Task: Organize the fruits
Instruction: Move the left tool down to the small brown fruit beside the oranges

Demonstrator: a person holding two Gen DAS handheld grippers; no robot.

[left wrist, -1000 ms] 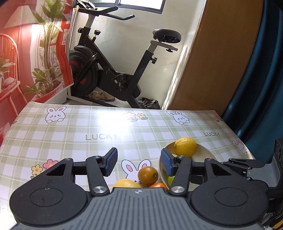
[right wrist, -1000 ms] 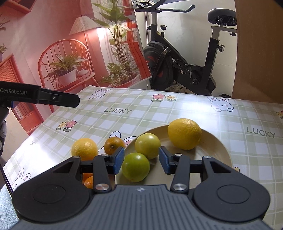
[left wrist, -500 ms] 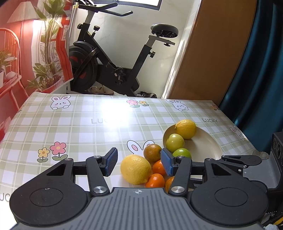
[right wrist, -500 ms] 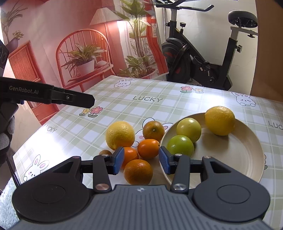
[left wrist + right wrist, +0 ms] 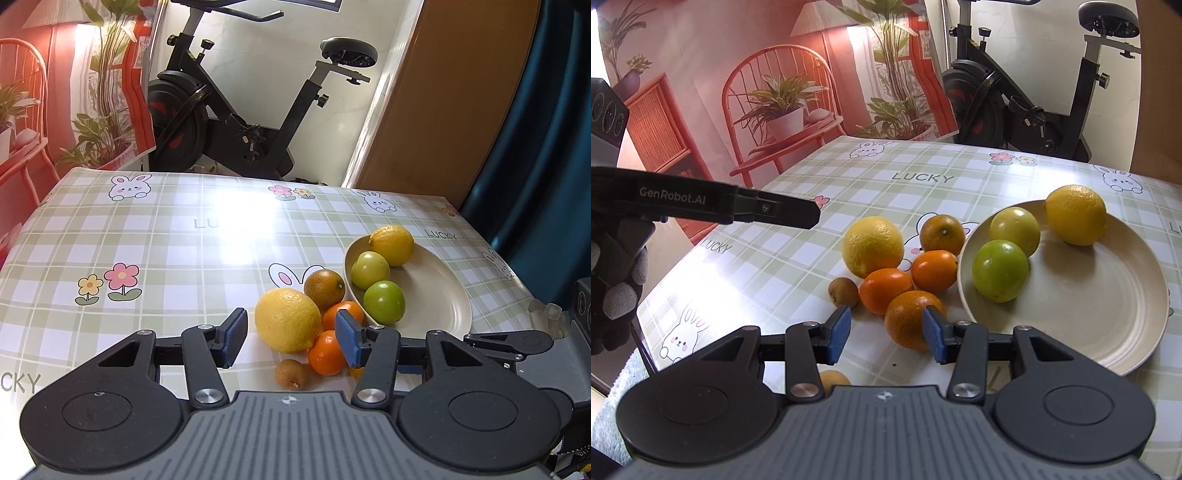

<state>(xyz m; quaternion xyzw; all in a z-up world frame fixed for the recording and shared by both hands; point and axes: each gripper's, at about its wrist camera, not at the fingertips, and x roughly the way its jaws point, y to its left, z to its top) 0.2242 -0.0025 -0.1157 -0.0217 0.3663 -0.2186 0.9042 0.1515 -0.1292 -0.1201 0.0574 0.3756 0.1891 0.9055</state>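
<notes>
You had drawn both tongs back toward the near edge of the surface [image 5: 155, 236] over the last second, and that changed what each camera could take in: where a second earlier the left view showed only the far lemon and a sliver of the pile, it now showed the whole loose cluster beside the plate [image 5: 1108, 332]. Your left tongs [image 5: 290, 341] stood open with nothing between the pads, hovering above the big lemon [image 5: 287, 319] and the small orange [image 5: 327, 352] near the middle of the surface. Your right tongs [image 5: 884, 334] also stood open and empty, with the nearest orange [image 5: 910, 319] framed just past the pads and not touched. The plate sat toward the right edge and already carried three fruits: a lemon [image 5: 1075, 214] at its far rim, a yellow-green fruit [image 5: 1015, 230] and a green one [image 5: 1000, 270]. Off the plate lay the big lemon, a dull brownish orange [image 5: 942, 233], three brighter oranges and a small brown fruit [image 5: 843, 291]; another pale fruit peeked out under the right tongs' body at the near edge. Pulling back meant you had the unsorted fruit in view and a clear pick to choose, so the sorting looked perhaps a third done, with the nearest orange the likeliest next grab for the right side.
</notes>
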